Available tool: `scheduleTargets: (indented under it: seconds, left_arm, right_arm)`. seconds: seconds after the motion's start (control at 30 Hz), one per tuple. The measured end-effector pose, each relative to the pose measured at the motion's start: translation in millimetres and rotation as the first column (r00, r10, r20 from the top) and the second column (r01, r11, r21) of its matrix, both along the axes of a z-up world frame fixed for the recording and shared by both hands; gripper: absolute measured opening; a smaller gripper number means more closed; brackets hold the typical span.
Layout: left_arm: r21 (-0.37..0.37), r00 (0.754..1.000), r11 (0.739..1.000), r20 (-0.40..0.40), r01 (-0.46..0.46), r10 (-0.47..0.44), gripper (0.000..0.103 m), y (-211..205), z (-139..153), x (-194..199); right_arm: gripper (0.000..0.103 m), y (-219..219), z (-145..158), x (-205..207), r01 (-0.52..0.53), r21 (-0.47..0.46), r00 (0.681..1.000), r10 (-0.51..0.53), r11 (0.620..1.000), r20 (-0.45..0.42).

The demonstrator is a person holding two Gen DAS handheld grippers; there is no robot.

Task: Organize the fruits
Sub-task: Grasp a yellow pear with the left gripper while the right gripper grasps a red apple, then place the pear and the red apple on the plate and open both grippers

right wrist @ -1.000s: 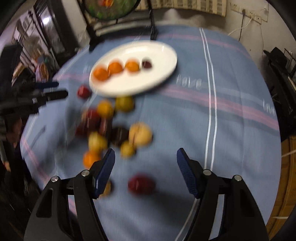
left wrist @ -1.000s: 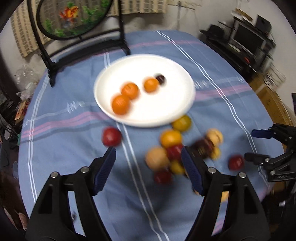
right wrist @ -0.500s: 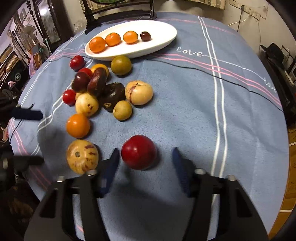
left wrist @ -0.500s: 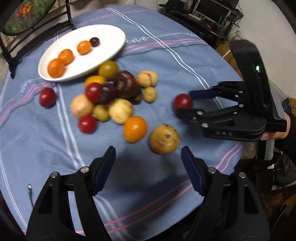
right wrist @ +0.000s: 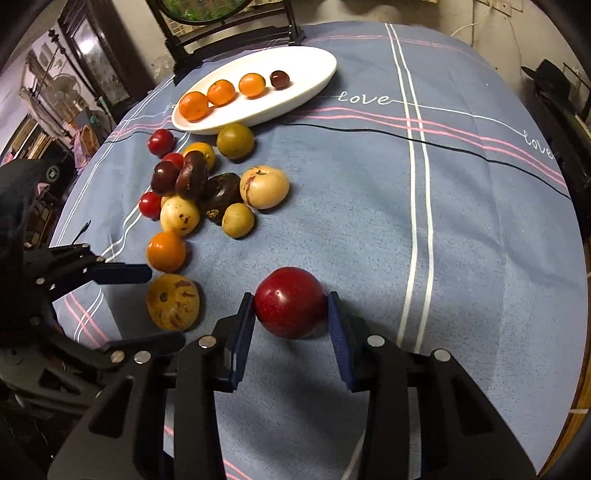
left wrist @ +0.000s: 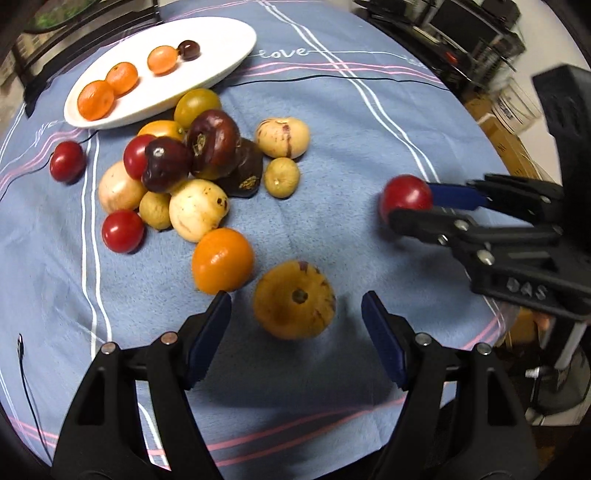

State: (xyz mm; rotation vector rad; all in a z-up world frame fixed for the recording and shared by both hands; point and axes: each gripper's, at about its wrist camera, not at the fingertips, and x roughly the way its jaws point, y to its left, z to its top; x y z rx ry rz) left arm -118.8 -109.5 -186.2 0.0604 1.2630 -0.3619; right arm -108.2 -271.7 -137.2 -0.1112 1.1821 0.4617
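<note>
A white oval plate [left wrist: 229, 51] [right wrist: 317, 85] at the far side holds three oranges and a dark plum. A pile of mixed fruits [left wrist: 192, 166] [right wrist: 207, 184] lies on the blue cloth in front of it. My right gripper [right wrist: 291, 306] is shut on a red plum [right wrist: 290, 301], which rests on the cloth; it also shows in the left wrist view [left wrist: 406, 197]. My left gripper [left wrist: 295, 314] is open, its jaws on either side of a yellow striped fruit [left wrist: 293, 299] [right wrist: 173, 301] without touching it.
An orange tomato [left wrist: 222, 259] lies just beyond the left finger. A lone red fruit [left wrist: 67, 166] sits left of the pile. A black chair [right wrist: 229, 29] stands behind the plate. The round table's edge [left wrist: 491, 140] drops off at right, with shelves and boxes beyond.
Both grippers moved down and forward toward the fruits. My right gripper's jaws closed from open onto the red plum. My left gripper drew up around the yellow striped fruit, still open.
</note>
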Motion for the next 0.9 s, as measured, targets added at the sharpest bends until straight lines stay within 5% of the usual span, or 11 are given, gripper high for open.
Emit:
scheduleTargets:
  seconds: [0.07,0.13,0.6,0.9]
  left_arm:
    - [0.005,1.0,1.0,0.004,-0.024,0.024,0.068,-1,-1,-1]
    - [0.006,0.999,0.999,0.002,-0.034,0.034,0.045,1,-2,-1]
    - [-0.058,0.984,0.988,0.103,-0.142,0.148,0.044,71,65,-10]
    - [-0.069,0.932,0.98,0.303,-0.186,0.198,0.044,110,152,53]
  right_arm:
    - [0.04,1,-2,-2,-0.021,-0.004,1.0,0.021,1.0,-0.004]
    - [0.04,2,-3,-4,-0.043,-0.004,0.999,0.043,0.999,-0.01]
    - [0.04,13,26,4,-0.046,0.07,0.999,0.045,0.996,0.026]
    - [0.04,63,112,50,-0.109,0.096,0.97,0.085,0.989,0.229]
